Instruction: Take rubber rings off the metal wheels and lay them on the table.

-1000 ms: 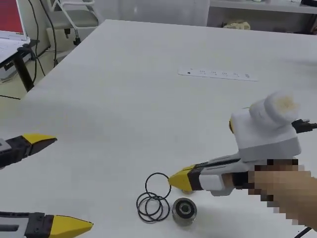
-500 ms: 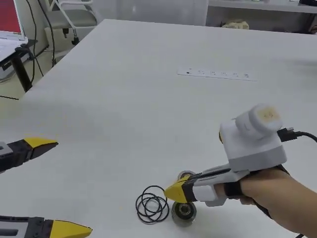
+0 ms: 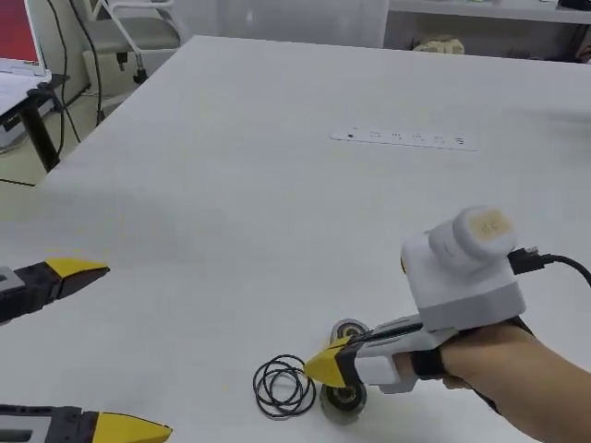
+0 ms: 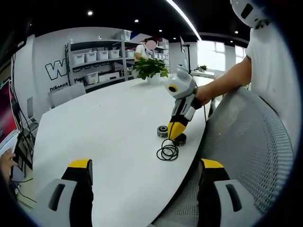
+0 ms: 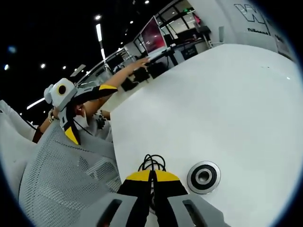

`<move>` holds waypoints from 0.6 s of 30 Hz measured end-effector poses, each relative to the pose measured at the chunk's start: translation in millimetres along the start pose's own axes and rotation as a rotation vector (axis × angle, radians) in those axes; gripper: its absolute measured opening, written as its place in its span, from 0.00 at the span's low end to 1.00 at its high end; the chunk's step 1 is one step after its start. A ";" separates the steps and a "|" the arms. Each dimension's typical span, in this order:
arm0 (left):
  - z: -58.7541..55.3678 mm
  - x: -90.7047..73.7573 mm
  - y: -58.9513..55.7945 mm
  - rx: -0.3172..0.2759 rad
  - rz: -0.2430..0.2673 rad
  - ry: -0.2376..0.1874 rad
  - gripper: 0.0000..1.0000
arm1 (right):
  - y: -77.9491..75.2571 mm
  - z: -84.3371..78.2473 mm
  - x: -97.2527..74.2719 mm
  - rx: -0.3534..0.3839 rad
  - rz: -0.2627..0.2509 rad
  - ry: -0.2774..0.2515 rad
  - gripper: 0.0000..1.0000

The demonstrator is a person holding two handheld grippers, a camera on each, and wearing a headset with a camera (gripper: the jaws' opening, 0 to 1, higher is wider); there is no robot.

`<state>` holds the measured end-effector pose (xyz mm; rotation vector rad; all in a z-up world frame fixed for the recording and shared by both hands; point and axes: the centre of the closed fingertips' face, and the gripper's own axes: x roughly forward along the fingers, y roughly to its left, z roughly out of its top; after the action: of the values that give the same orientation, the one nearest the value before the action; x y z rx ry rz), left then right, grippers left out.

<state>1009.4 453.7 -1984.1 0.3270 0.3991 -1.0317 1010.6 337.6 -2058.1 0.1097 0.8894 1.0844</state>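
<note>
Two wheels [image 5: 203,177] beside closed right claw [image 5: 152,174], loose rings [image 3: 282,386] just ahead, left claw [image 4: 145,163] wide open, empty

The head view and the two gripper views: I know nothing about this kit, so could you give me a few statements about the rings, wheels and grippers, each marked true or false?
1. The rubber rings lie in a loose heap on the table. True.
2. The jaws of the left gripper are pressed shut. False: they stand wide apart with nothing between them.
3. Two metal wheels sit on the table close to the right gripper. True.
4. The jaws of the right gripper stand wide open. False: their yellow tips are closed together, right by the heap of rings.
</note>
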 end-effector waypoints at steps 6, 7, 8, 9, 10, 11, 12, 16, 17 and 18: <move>-0.4 2.1 -1.6 0.006 -0.010 0.006 0.90 | -2.1 1.2 0.1 0.011 -0.004 -0.007 0.00; -0.5 2.3 -1.3 0.006 -0.010 0.007 0.90 | -2.0 1.3 0.2 0.011 -0.003 -0.006 0.00; -0.6 2.3 -1.3 0.006 -0.010 0.008 0.90 | -1.5 1.5 0.1 0.011 -0.001 -0.007 0.00; -0.6 2.3 -1.4 0.006 -0.010 0.008 0.90 | -0.6 2.3 0.1 0.013 0.003 -0.011 0.00; -0.5 2.2 -1.3 0.007 -0.010 0.008 0.90 | 0.4 3.1 0.0 0.016 0.007 -0.015 0.00; -0.7 2.0 -1.3 0.006 -0.010 0.008 0.90 | 0.7 3.4 0.0 0.016 0.008 -0.016 0.00; -1.0 1.8 -1.2 0.005 -0.010 0.010 0.90 | 1.4 3.8 0.2 0.016 0.011 -0.017 0.00; -2.1 1.2 -0.7 0.003 -0.007 0.012 0.90 | 2.6 2.1 1.7 0.014 0.014 -0.008 0.00; -2.0 1.0 -0.6 0.003 -0.007 0.011 0.90 | 2.6 1.8 1.8 0.013 0.014 -0.007 0.00; -2.0 0.9 -0.4 0.002 -0.006 0.011 0.90 | 2.4 1.5 2.0 0.014 0.014 -0.006 0.00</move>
<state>1009.1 453.7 -1986.3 0.3335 0.4090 -1.0366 1010.2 340.8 -2057.1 0.1311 0.8917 1.0907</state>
